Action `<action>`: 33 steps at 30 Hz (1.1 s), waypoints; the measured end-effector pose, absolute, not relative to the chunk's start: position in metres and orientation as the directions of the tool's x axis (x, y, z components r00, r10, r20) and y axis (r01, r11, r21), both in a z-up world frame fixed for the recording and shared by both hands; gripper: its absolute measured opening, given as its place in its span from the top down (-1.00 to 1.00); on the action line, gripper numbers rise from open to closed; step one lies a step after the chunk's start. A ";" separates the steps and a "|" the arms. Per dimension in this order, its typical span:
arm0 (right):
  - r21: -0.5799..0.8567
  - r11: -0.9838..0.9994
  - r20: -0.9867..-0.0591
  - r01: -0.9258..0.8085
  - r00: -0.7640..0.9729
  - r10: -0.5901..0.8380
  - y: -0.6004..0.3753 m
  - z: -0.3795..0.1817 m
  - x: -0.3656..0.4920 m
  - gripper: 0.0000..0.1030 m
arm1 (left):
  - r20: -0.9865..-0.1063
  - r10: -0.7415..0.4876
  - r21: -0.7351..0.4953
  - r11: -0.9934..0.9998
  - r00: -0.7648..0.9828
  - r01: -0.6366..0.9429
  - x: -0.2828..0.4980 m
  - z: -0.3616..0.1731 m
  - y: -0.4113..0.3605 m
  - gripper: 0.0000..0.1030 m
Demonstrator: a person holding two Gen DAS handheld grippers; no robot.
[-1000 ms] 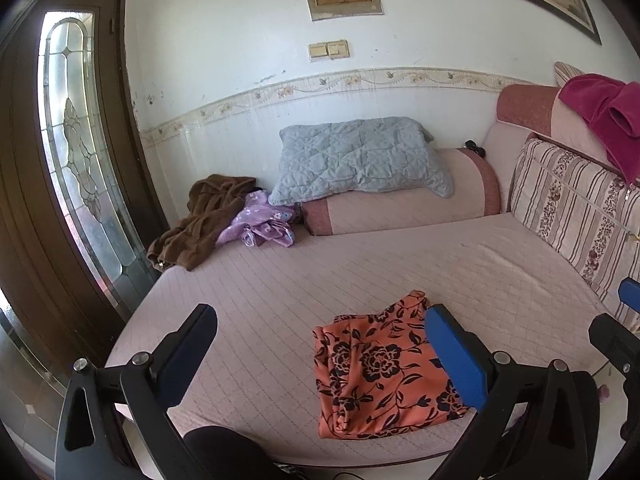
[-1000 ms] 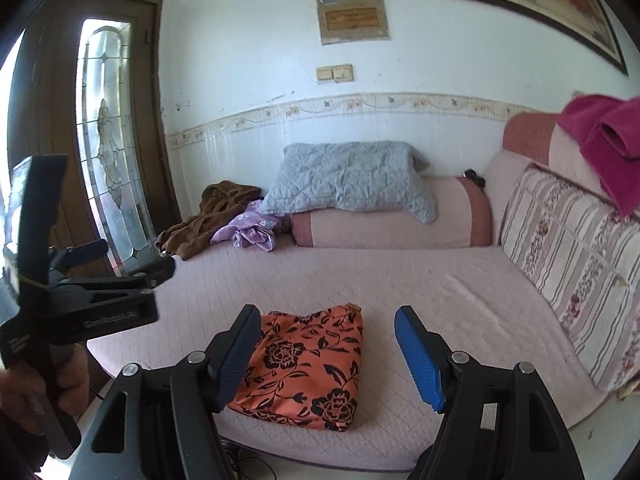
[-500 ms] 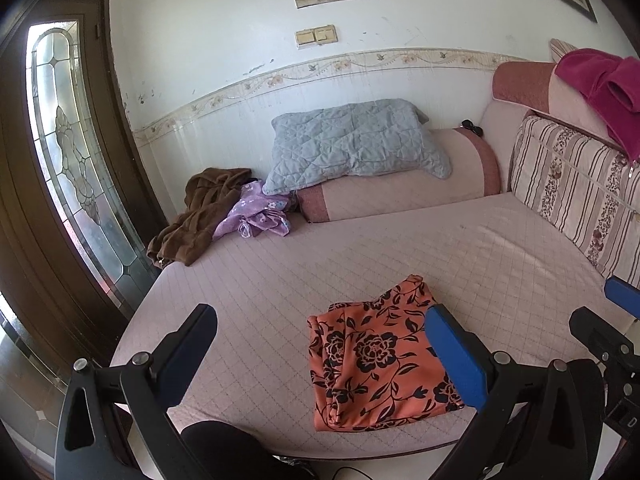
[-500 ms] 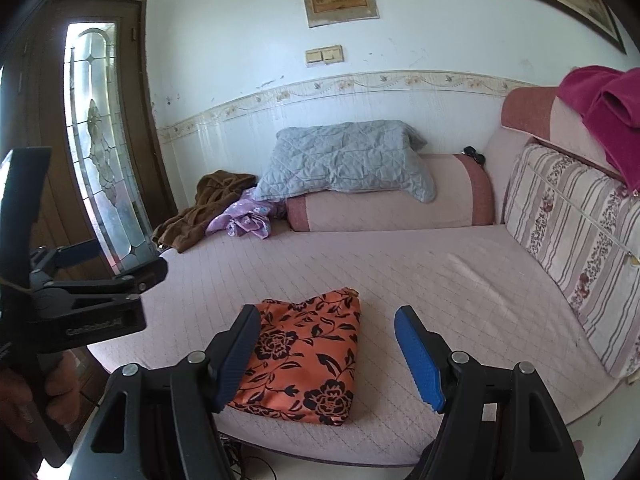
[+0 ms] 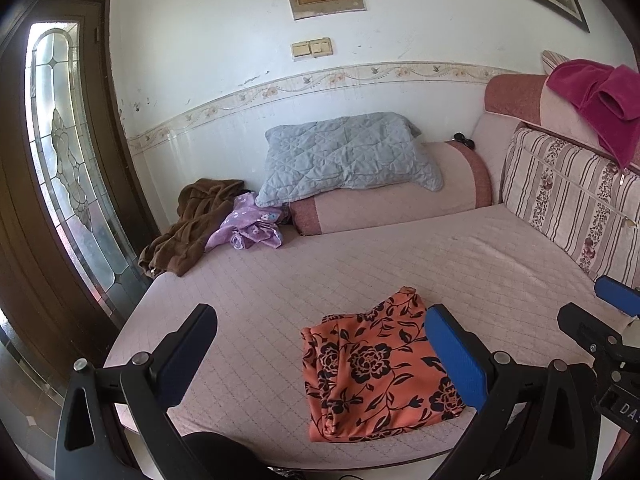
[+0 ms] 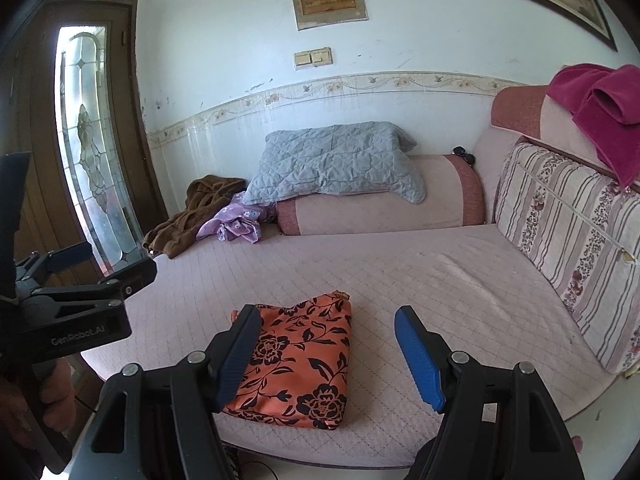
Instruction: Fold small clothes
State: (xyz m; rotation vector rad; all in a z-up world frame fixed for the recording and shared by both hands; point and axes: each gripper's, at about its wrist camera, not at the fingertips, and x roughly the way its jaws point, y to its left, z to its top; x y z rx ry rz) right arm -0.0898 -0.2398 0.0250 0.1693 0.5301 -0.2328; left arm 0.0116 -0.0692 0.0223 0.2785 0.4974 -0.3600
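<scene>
Right wrist view: the bed [image 6: 460,280] carries the orange floral garment [image 6: 304,360] folded flat near its front edge, where a careless pull could drag it off. The right gripper [image 6: 324,356] and left gripper [image 5: 320,356] both hover above it with jaws wide and empty. No containers are visible.

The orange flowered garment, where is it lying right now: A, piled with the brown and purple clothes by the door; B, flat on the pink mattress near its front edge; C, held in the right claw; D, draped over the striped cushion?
B: the orange flowered garment lies flat on the pink mattress near its front edge, with both claws open and clear of it.
</scene>
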 end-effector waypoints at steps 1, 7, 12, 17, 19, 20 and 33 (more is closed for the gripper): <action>0.090 0.961 -0.520 0.263 0.835 -0.180 -0.237 0.024 -0.088 -0.42 | -0.511 -0.267 0.168 0.901 0.817 0.400 0.013 0.022 -0.067 -1.00; 0.042 0.963 -0.540 0.267 0.817 -0.203 -0.223 0.021 -0.073 -0.42 | -0.469 -0.226 0.162 0.928 0.854 0.334 0.021 0.016 -0.044 -1.00; 0.033 0.962 -0.562 0.270 0.801 -0.205 -0.218 0.017 -0.063 -0.42 | -0.526 -0.183 0.075 0.963 0.831 0.259 0.031 0.013 -0.017 -1.00; 0.057 0.964 -0.568 0.259 0.802 -0.182 -0.214 0.010 -0.056 -0.42 | -0.516 -0.096 0.110 0.978 0.851 0.177 0.027 0.013 0.001 -1.00; 0.070 0.966 -0.587 0.250 0.793 -0.163 -0.213 0.003 -0.050 -0.42 | -0.517 -0.080 0.112 0.981 0.852 0.160 0.029 0.013 0.004 -1.00; 0.075 0.966 -0.595 0.247 0.789 -0.156 -0.212 0.000 -0.047 -0.42 | -0.520 -0.080 0.106 0.982 0.851 0.157 0.031 0.013 0.006 -1.00; 0.065 0.970 -0.608 0.235 0.780 -0.148 -0.205 -0.005 -0.037 -0.42 | -0.509 -0.107 0.088 0.981 0.854 0.175 0.034 0.015 0.000 -1.00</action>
